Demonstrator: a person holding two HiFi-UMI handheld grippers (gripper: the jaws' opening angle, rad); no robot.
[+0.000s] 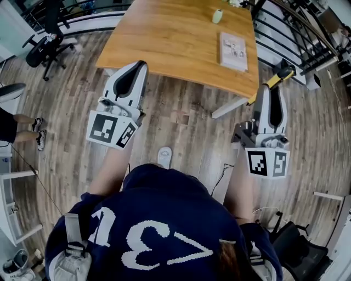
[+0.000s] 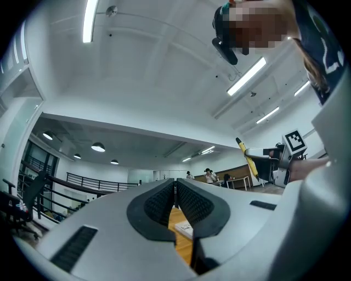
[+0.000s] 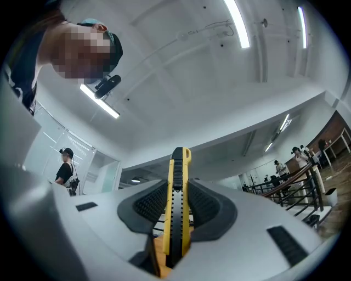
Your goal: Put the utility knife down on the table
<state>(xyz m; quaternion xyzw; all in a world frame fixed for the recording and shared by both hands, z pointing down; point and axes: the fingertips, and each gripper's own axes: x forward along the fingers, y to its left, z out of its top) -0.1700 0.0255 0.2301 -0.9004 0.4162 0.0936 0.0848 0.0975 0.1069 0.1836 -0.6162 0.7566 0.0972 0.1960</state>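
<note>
Standing clamped in the right gripper [image 3: 177, 198] is the utility knife [image 3: 179, 164].

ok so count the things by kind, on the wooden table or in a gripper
yellow-and-black utility knife, in the right gripper: 1
pale flat booklet on the wooden table: 1
small pale green rounded object on it: 1
total: 3

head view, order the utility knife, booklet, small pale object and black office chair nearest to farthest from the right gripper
1. utility knife: gripped by the right gripper itself.
2. booklet: on the table, right side.
3. small pale object: farther back on the table.
4. black office chair: far to the left.
</note>
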